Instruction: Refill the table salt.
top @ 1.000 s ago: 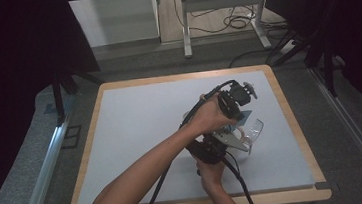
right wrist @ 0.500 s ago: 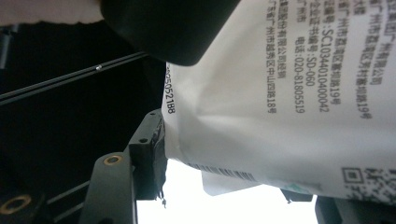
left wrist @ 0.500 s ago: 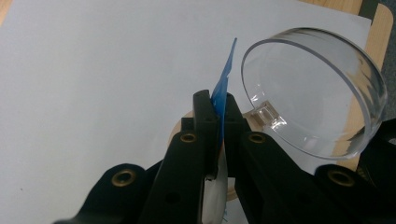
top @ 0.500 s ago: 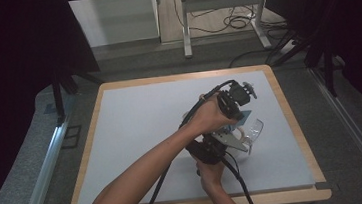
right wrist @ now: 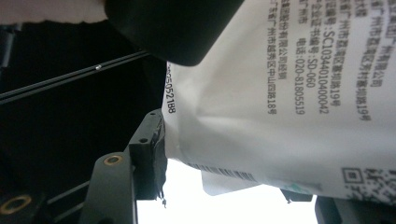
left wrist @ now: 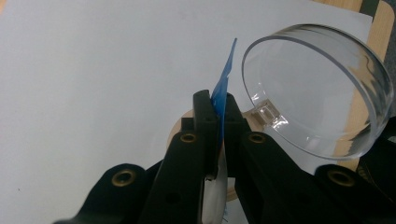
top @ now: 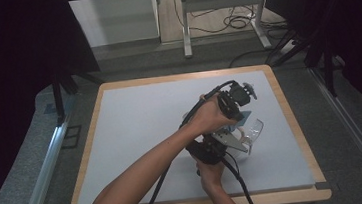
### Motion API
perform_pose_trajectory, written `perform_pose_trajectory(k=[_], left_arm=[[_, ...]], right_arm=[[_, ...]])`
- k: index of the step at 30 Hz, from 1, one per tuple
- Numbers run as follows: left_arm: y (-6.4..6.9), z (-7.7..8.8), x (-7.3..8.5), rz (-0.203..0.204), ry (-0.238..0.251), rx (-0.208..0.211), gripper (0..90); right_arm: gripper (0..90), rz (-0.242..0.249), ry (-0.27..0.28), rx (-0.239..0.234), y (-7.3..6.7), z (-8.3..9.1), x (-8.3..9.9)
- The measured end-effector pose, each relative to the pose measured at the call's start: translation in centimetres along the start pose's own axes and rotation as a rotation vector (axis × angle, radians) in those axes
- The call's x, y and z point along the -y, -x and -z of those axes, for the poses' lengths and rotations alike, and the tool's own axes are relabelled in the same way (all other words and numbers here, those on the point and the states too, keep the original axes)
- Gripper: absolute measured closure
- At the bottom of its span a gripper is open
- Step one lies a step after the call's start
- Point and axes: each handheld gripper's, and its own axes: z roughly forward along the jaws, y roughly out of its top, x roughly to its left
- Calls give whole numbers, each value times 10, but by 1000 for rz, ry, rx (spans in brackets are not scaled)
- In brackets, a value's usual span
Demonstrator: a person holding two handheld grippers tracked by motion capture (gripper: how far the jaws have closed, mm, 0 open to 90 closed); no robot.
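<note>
My left gripper [left wrist: 218, 100] is shut on the thin blue top edge of a white packet [left wrist: 228, 70]. Just to its right, a clear round dish [left wrist: 317, 93] lies tilted over the white mat. In the right gripper view the packet [right wrist: 280, 93] shows black print and a barcode, and it sits between the jaws of my right gripper [right wrist: 233, 172], which grip its lower part. From above, both hands meet right of centre: the left gripper [top: 232, 118] comes down from above, the right gripper [top: 228, 140] rises from below, and the dish [top: 252, 130] is beside them.
The white mat [top: 140, 121] lies on a board with a wooden rim [top: 90, 163]. Black cables trail from both grippers toward the front edge. Beyond the board are metal table legs [top: 187, 26] and floor cables; dark curtains stand on either side.
</note>
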Motion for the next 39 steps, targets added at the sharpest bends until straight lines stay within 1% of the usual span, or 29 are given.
perform_pose_trajectory(k=[6,8,18,29,30,31,39], left_arm=[[1,-1,-1,-3,-2,0,900],[1,-1,-1,-3,-3,1,900],[0,-1,-2,-3,-9,2,900],[1,-5,-6,-14,-19,6,900],[1,-5,-7,-16,-21,6,900],[1,-5,-7,-16,-22,5,900],[0,-6,-8,-18,-26,8,900]], right_arm=[[444,0,1,2,0,1,0],[444,9,4,4,1,1,0],[445,6,5,3,1,0,0],[446,-2,11,10,4,1,-2],[446,-13,8,10,4,1,-2],[446,-3,11,12,5,1,-2],[447,3,11,14,6,1,-2]])
